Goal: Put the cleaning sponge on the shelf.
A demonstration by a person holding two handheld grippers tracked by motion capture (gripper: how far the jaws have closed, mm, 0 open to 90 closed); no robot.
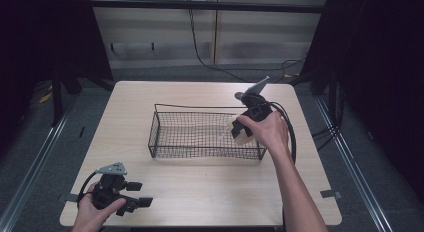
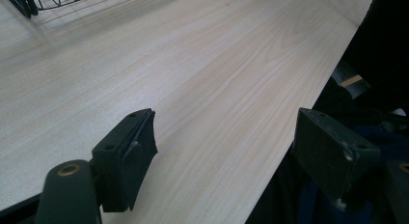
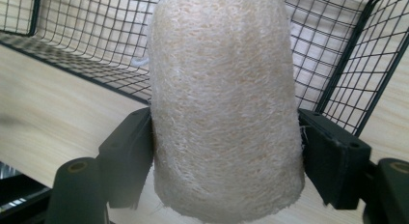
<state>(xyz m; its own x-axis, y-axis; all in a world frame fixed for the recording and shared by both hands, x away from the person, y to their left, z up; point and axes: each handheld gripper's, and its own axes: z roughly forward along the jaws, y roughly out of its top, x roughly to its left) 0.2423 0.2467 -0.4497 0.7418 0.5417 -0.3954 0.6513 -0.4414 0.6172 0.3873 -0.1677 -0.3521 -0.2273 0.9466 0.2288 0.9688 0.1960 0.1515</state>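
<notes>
The left gripper (image 1: 131, 194) rests at the table's (image 1: 210, 192) near left corner, jaws apart with nothing between them. Mid-table stands a wire basket (image 1: 165, 151). At its right end the right gripper (image 1: 239, 128) has its jaws clamped on the sides of a pale loofah (image 3: 224, 108), which is held over the basket's right end.

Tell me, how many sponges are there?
1. The sponge is squeezed between the jaws of the right gripper, at the right end of the wire basket. The hand may hide a bit of the basket there.
</notes>
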